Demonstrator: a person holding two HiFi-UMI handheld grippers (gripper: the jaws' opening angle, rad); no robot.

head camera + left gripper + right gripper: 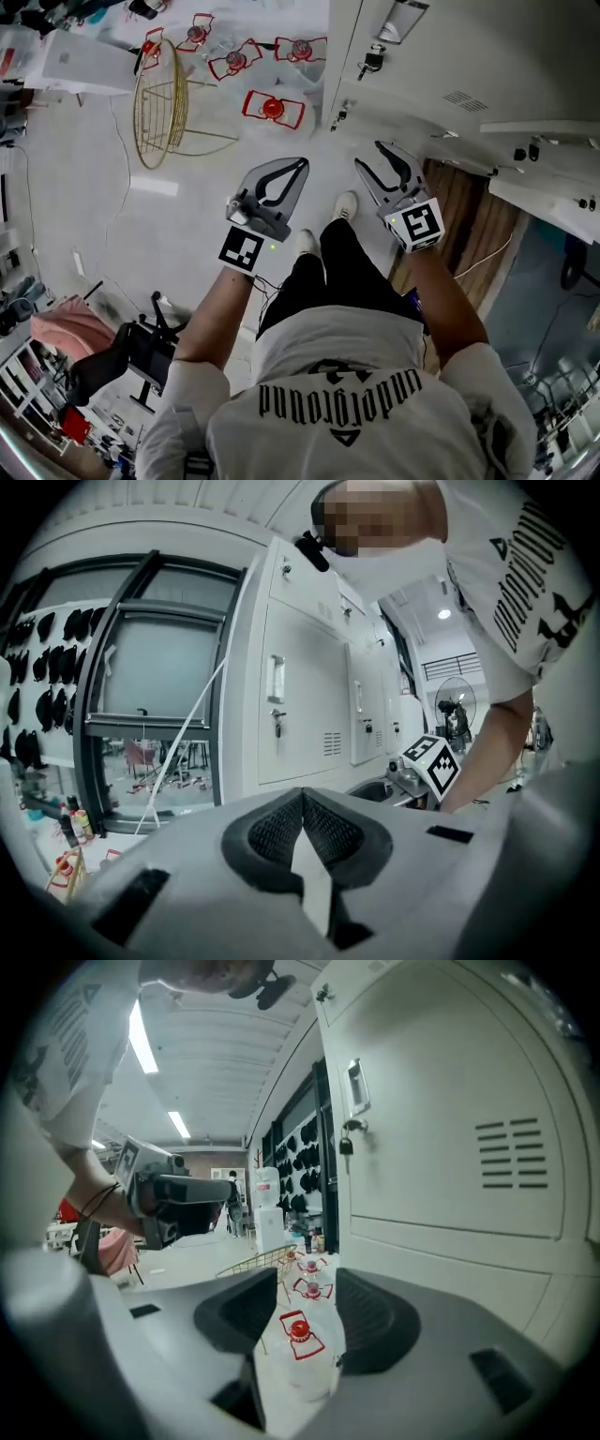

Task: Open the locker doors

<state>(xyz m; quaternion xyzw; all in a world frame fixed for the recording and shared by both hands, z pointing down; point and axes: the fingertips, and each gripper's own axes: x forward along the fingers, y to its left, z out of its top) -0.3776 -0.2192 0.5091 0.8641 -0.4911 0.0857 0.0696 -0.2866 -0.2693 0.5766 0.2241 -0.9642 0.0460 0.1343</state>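
A bank of white lockers (412, 84) fills the upper right of the head view, with keys (372, 58) hanging in the locks. In the right gripper view the nearest door (441, 1101) is closed, with a handle (354, 1085), a key (345, 1143) and vent slots. The left gripper view shows another closed door (300, 705) with its handle (275, 679). My right gripper (389, 169) is open and empty, a short way in front of the lockers. The left gripper (281, 183) is shut on nothing, further out over the floor.
White panels (544, 131) jut out from the lockers at the right, seemingly open doors. A gold wire basket (159, 103) and several water jugs with red handles (273, 109) stand on the floor ahead. An office chair (131, 356) is behind at the left.
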